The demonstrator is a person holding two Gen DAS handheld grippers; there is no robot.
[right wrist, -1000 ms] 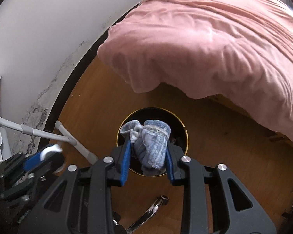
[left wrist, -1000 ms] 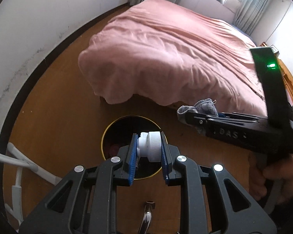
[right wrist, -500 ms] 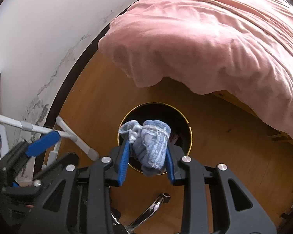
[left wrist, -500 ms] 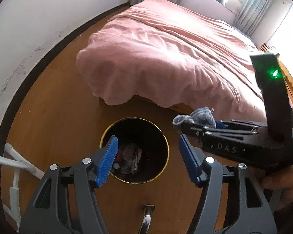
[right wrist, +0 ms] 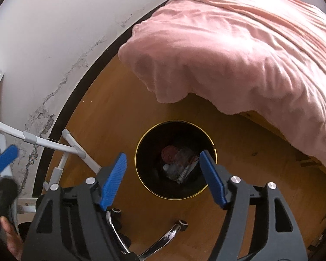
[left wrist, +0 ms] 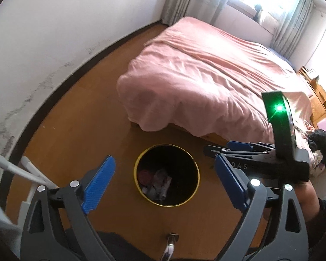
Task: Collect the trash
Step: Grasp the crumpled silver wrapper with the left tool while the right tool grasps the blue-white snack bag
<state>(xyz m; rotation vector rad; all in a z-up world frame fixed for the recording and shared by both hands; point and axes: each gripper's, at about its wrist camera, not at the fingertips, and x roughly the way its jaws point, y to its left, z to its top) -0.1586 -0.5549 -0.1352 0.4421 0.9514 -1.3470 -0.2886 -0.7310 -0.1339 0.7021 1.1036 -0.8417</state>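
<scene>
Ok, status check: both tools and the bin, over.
Left tool opening, nothing between its pads. Right tool opening, empty, over the bin. Trash lies inside the bin. Nothing blocking the bin mouth.

Home bedroom: a bed (left wrist: 206, 82) under a pink duvet (right wrist: 239, 43), curtained window (left wrist: 260, 6), wooden floor (left wrist: 80, 130), wooden bedside furniture (left wrist: 323, 106).

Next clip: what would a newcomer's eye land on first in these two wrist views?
The round black trash bin with a gold rim stands on the wooden floor, trash heaped inside. Both blue-padded grippers hang over it, the left gripper and the right gripper, jaws opening with nothing between them. Behind lies the bed under a rumpled pink cover.
</scene>
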